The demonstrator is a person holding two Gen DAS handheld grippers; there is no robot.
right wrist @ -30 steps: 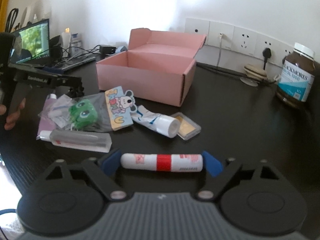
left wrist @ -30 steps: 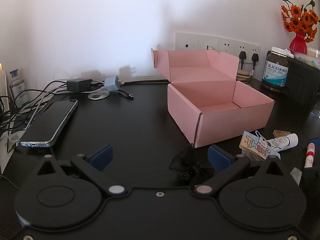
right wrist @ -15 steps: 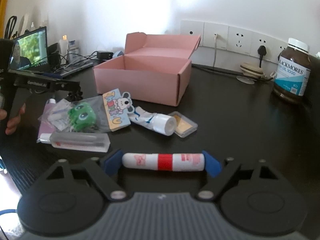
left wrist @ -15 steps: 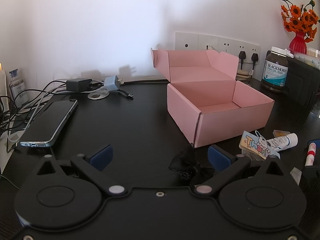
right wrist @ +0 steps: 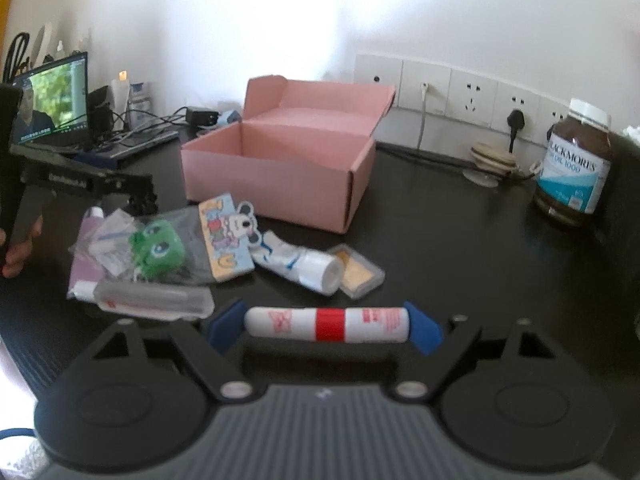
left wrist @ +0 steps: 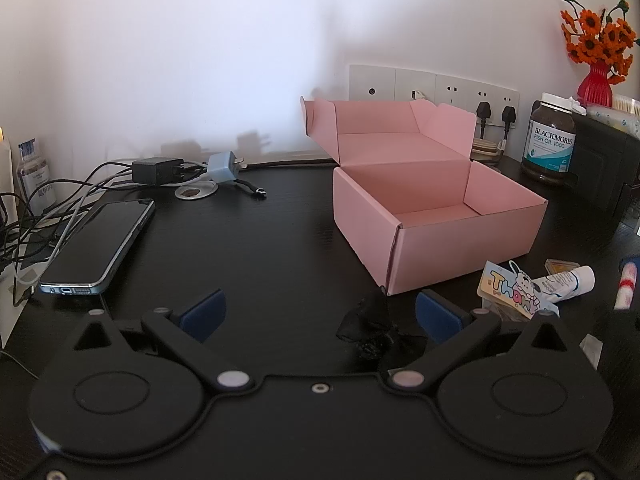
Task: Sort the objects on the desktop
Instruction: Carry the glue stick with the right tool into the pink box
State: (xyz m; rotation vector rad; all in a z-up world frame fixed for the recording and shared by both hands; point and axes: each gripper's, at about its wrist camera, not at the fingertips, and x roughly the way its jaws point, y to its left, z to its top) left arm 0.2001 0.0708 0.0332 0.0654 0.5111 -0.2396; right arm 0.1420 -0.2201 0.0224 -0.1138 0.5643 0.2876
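My right gripper (right wrist: 325, 326) is shut on a white stick with a red band (right wrist: 326, 325), held endwise between the blue pads above the black desk. It also shows at the right edge of the left wrist view (left wrist: 625, 285). An open pink box (right wrist: 280, 172) stands ahead; it also shows in the left wrist view (left wrist: 432, 216). Before it lie a small tube (right wrist: 300, 264), a cartoon card (right wrist: 226, 236), a green frog toy in a bag (right wrist: 158, 246), a clear case (right wrist: 154, 300) and a small yellow box (right wrist: 358, 276). My left gripper (left wrist: 318, 312) is open and empty over bare desk, with a black crumpled item (left wrist: 372, 328) by its right finger.
A phone (left wrist: 100, 246), chargers and cables (left wrist: 160, 170) lie at the left. A fish oil bottle (right wrist: 574, 160) stands at the right by wall sockets (right wrist: 472, 96). A laptop (right wrist: 52, 100) is at the far left. Orange flowers in a red vase (left wrist: 596, 52) stand at back right.
My right gripper has risen and drawn back slightly with the stick, tilting the view. The left gripper has not moved.
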